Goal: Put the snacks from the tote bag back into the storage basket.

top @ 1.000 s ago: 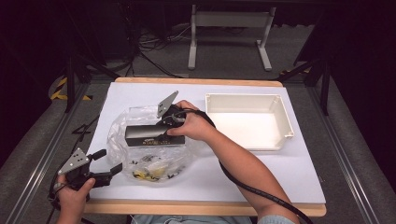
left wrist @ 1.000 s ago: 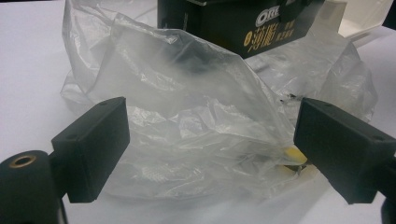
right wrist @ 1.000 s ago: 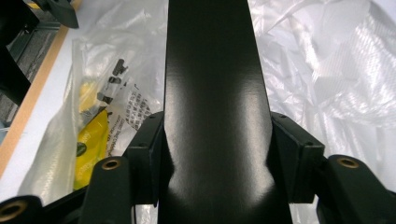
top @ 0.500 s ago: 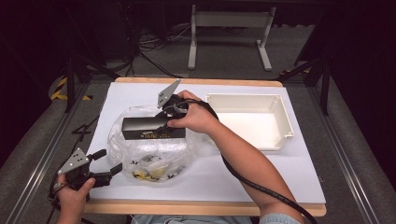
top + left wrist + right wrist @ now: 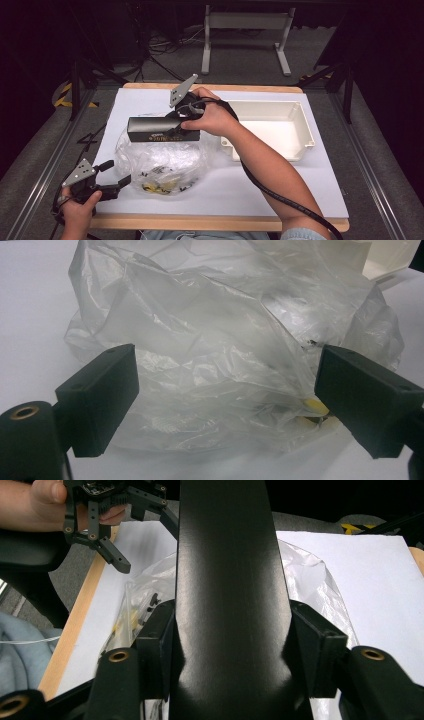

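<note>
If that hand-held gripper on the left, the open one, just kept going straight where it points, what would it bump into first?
Most likely the clear plastic bag. The left hand-held gripper points at it with its jaws open, and the bag lies right ahead between them. How near they are is hard to judge.

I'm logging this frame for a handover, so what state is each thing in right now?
Black box: held level in the air above the bag, clamped at its right end.
Right gripper: jaws shut on the black box.
Left gripper: jaws open, at the bag's near edge, nothing gripped.
Plastic bag: crumpled on the table, small items inside.
White tray: upright, empty.
</note>
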### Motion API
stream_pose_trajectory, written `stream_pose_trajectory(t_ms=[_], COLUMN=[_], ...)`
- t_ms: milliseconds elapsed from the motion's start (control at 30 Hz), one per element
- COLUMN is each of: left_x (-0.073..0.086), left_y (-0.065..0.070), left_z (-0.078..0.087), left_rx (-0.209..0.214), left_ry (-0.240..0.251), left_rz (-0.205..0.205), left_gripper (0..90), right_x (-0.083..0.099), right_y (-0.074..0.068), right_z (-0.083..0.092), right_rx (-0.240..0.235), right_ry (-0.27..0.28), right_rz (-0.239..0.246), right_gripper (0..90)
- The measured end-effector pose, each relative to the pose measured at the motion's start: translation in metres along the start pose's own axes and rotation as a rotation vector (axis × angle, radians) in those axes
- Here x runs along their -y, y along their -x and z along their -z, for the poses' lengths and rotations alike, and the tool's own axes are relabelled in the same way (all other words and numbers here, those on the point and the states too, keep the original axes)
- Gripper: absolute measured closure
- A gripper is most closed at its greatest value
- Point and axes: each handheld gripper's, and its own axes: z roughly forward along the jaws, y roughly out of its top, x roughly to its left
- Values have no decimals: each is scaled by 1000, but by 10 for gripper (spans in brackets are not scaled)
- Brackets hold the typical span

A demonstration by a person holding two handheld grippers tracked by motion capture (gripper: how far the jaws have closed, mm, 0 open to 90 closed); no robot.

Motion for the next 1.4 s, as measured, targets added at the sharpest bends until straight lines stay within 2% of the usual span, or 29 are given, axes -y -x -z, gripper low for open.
stream_pose_trajectory(t_ms=[200,367,467,833,1233,1400], left_x=[0,0,0,0,0,1], left_y=[0,0,0,0,0,-1], left_z=[0,0,0,0,-1,-1], left_rx=[-2,-4,-3,-6,-17,-20], left_ry=[0,0,0,-8,-12,-12], left_rz=[0,0,0,2,3,6], left_gripper=[115,115,115,115,115,115], right_x=[-3,-4,-2,12,32,39], right_y=[-2,-3,-4,-4,-5,-4], right_z=[12,20,24,49,91,106], right_rx=[4,14,14,40,110,128], right_ry=[0,-2,-1,-12,-23,-51], right_rz=[-1,27,23,15,6,6], right_gripper=[434,434,435,434,433,433])
